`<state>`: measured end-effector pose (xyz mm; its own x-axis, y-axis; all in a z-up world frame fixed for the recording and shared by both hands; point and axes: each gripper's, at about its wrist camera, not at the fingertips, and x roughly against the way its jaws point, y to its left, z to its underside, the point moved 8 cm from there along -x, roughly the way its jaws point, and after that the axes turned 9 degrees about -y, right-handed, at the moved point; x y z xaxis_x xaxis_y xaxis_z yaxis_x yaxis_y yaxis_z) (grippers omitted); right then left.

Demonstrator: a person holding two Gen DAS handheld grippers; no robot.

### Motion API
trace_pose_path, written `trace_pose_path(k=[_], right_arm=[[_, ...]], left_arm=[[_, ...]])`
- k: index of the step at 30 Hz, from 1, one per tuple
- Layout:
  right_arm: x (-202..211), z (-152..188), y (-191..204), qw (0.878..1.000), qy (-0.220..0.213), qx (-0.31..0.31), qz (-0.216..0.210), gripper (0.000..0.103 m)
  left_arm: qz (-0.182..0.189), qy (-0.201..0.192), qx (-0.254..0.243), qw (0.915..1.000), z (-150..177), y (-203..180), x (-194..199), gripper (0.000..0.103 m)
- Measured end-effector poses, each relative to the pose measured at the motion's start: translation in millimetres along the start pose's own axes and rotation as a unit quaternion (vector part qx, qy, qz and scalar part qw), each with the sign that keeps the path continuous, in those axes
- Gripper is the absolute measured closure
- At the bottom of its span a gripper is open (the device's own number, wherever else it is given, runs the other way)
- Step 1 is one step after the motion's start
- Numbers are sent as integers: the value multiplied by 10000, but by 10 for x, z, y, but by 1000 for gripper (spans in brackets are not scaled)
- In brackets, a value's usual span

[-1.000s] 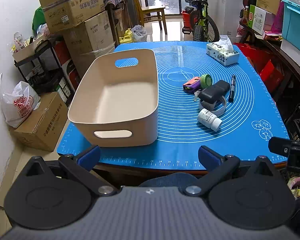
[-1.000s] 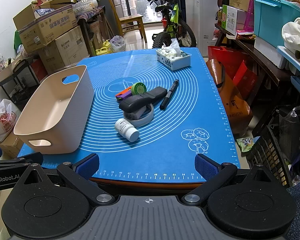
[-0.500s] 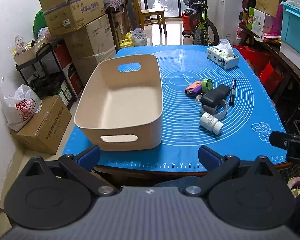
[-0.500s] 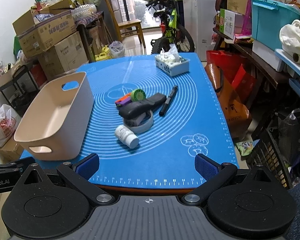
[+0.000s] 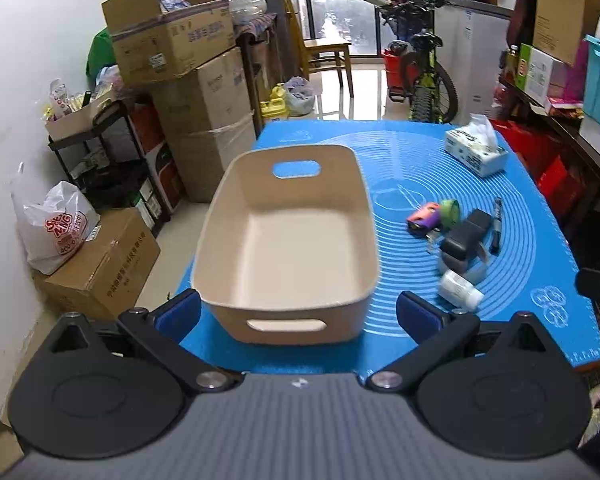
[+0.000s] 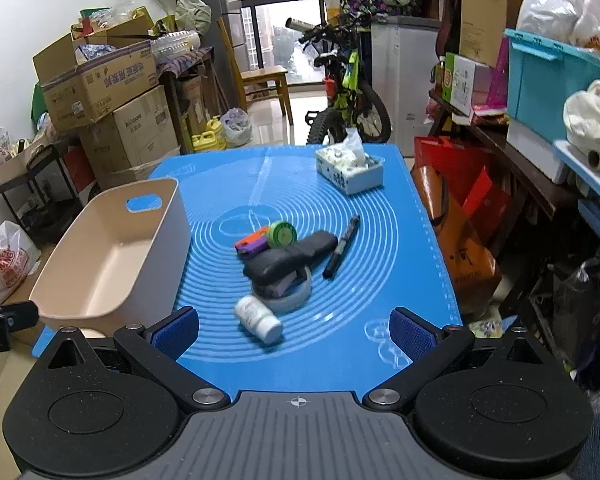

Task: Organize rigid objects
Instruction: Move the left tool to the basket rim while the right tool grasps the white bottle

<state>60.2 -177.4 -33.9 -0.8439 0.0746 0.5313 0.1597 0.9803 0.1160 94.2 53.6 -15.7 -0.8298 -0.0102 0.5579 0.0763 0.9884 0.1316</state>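
An empty beige bin (image 5: 292, 248) with handle cut-outs stands on the left of the blue mat (image 5: 412, 168). My left gripper (image 5: 298, 314) hangs open just in front of the bin's near wall. A cluster lies right of the bin: a white bottle (image 6: 259, 316) on its side, a black case (image 6: 292, 258) resting on a tape roll (image 6: 296, 298), a green round lid (image 6: 283, 233), an orange and purple item (image 6: 252, 243) and a black marker (image 6: 342, 246). My right gripper (image 6: 294, 332) is open, above the mat's near edge, just short of the bottle.
A tissue box (image 6: 350, 168) sits at the mat's far right. Cardboard boxes (image 5: 188, 80), a black rack (image 5: 96, 152) and a white bag (image 5: 56, 228) crowd the floor to the left. A bicycle (image 6: 348, 92) stands beyond the table, with red bags (image 6: 460, 200) and shelves to the right.
Both grippers have moved forward toward the table; the bin and the cluster look nearer. The objects lie where they were. Both grippers stay open.
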Motion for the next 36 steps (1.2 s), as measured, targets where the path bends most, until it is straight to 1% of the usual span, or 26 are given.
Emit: trace_pose_path(k=[2, 6, 9, 11, 15, 18, 19, 20, 21, 24, 27, 29, 30, 32, 33, 35, 36], right_arm=[[-79, -69, 57, 10000, -50, 77, 34, 2], [-273, -151, 189, 9998, -6, 178, 9, 2], [-426, -188, 305, 9996, 15, 283, -13, 2], [-544, -187, 375, 9993, 55, 380, -1, 2], [-807, -143, 512, 9986, 241, 461, -116, 2], [-1002, -81, 569, 9979, 411, 476, -130, 2], [-1065, -59, 586, 9977, 474, 476, -121, 2], [-1126, -27, 597, 9974, 537, 463, -108, 2], [-1200, 2, 607, 9971, 604, 445, -94, 2], [-1364, 96, 600, 9964, 742, 416, -64, 2], [-1540, 234, 580, 9943, 964, 454, -53, 3], [-1632, 327, 570, 9921, 1135, 538, -60, 4], [-1687, 381, 563, 9907, 1222, 592, -69, 4], [-1793, 483, 541, 9882, 1375, 668, -90, 5], [-1839, 524, 528, 9872, 1439, 676, -96, 6], [-1932, 615, 508, 9854, 1569, 641, -158, 9], [-1967, 650, 496, 9844, 1632, 637, -176, 11]], left_arm=[[-16, 13, 15, 10000, -65, 102, -92, 1], [24, 102, -38, 9999, -136, 263, -282, 1], [17, 158, 55, 9999, -163, 422, -421, 1], [66, 283, 127, 9995, -156, 530, -541, 1], [82, 505, 290, 9983, -108, 728, -792, 1], [64, 668, 318, 9972, -73, 870, -1012, 2], [63, 725, 337, 9968, -60, 909, -1072, 4], [70, 811, 365, 9960, -39, 951, -1155, 16], [80, 908, 383, 9951, -18, 982, -1224, 20], [145, 1125, 496, 9923, 56, 1068, -1428, 21], [177, 1270, 552, 9902, 127, 1107, -1591, 25], [202, 1388, 575, 9884, 183, 1108, -1686, 33], [214, 1443, 583, 9876, 207, 1102, -1727, 36], [253, 1573, 589, 9855, 250, 1076, -1798, 48], [257, 1620, 599, 9846, 269, 1072, -1825, 50], [256, 1685, 601, 9835, 299, 1066, -1857, 61], [251, 1707, 593, 9832, 301, 1079, -1885, 64]])
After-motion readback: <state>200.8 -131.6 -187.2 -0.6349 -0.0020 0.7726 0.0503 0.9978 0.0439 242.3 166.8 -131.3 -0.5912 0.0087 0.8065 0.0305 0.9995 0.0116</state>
